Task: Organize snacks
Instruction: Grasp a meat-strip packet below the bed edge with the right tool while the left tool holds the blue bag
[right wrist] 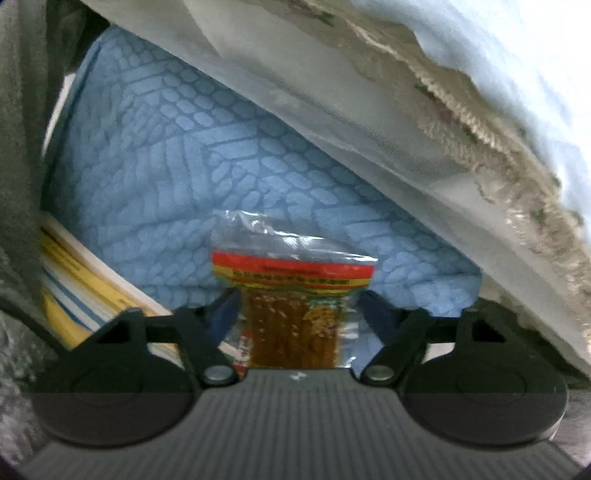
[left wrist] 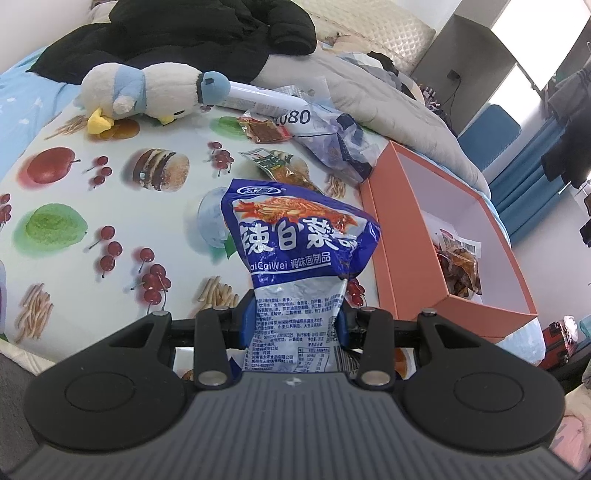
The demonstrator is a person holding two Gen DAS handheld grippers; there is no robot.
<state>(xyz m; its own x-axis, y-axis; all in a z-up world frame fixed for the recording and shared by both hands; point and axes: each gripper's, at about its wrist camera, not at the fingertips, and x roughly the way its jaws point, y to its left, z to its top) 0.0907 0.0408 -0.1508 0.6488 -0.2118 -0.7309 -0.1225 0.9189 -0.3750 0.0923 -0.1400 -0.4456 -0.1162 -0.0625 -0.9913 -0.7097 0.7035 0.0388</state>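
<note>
a: over the bed (left wrist: 110, 229), what has the left gripper (left wrist: 293, 321) got?

b: a blue snack bag (left wrist: 295, 258). its jaws stand partly closed and pinch the bag's pale lower end, so the printed top stands up in front of the camera, above the food-print sheet.

a: and the box?

b: the orange box (left wrist: 410, 221) sits open just right of the bag, on the same sheet. one clear packet of brown snacks (left wrist: 458, 266) lies inside it, toward the near end.

a: anything loose on the sheet?

b: a small red packet (left wrist: 264, 131) and a green-labelled packet (left wrist: 280, 166) lie beyond the blue bag, with a crumpled clear wrapper (left wrist: 332, 144) beside them. a plush duck (left wrist: 147, 96) rests farther back, against a black jacket (left wrist: 177, 33).

a: the right gripper (right wrist: 295, 310)?

b: it faces blue patterned fabric (right wrist: 184, 166). a clear packet with a red-and-yellow band (right wrist: 293, 314) sits between its jaws, which are about half open. the dark pads look a little clear of the packet's sides, so i cannot tell if they grip it.
</note>
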